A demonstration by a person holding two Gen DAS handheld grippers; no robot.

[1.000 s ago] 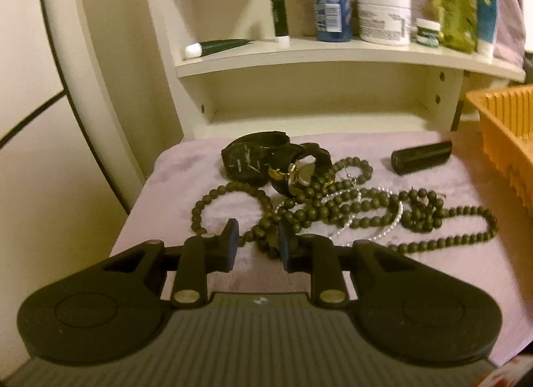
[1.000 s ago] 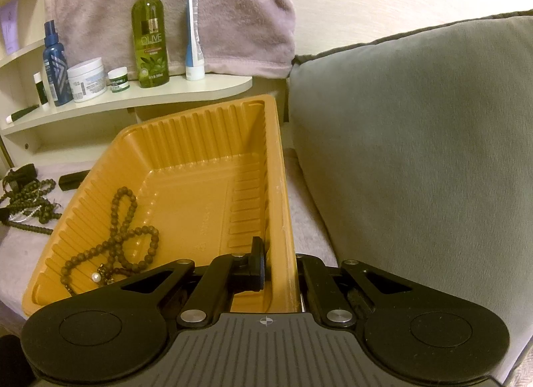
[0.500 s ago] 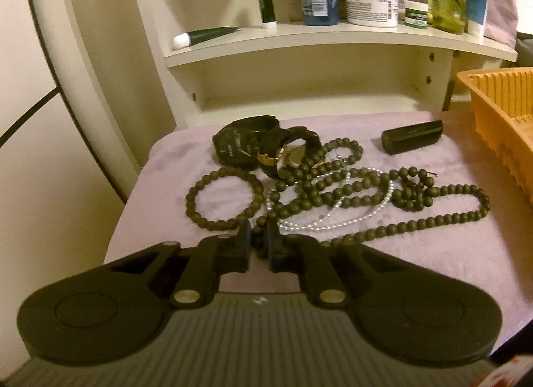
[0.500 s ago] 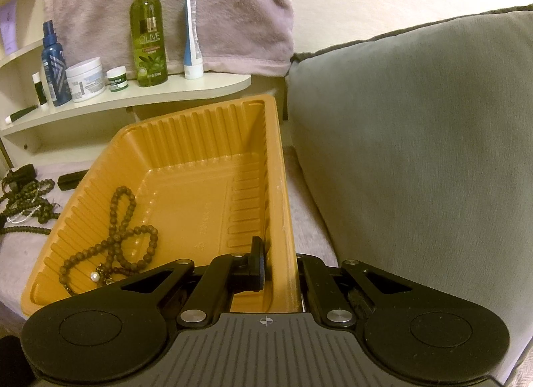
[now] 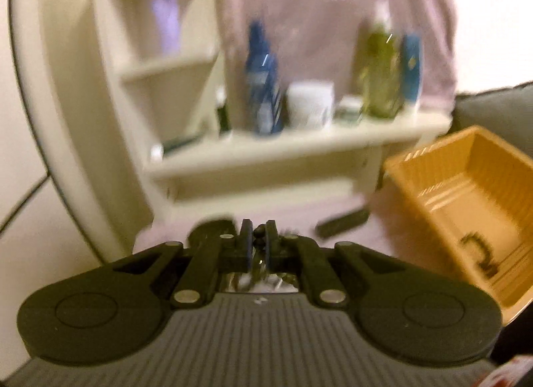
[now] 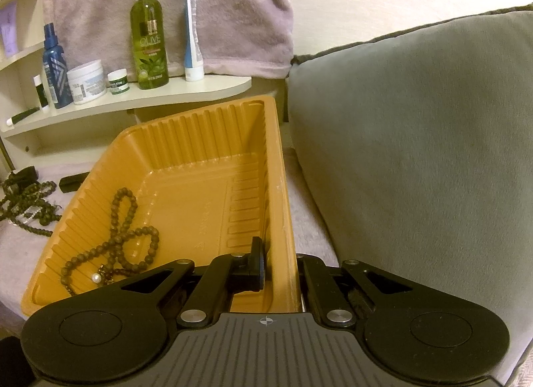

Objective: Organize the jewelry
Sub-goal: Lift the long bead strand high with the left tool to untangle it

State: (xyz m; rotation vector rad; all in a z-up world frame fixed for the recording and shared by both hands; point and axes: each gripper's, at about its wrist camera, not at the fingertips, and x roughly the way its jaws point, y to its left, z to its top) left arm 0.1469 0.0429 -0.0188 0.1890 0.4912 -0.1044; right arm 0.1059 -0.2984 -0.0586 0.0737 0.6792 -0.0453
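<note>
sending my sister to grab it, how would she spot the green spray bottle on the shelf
Look at the cream shelf in front of the hanging pink towel. The green spray bottle stands upright there, between a small white jar with a green band and a blue and white tube. It is the tallest thing on the shelf and the only clear olive-green one.

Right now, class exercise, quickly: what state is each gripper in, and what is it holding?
Left gripper: closed on a dark bead strand, though the picture is blurred.
Right gripper: closed on the orange tray's side wall.
</note>
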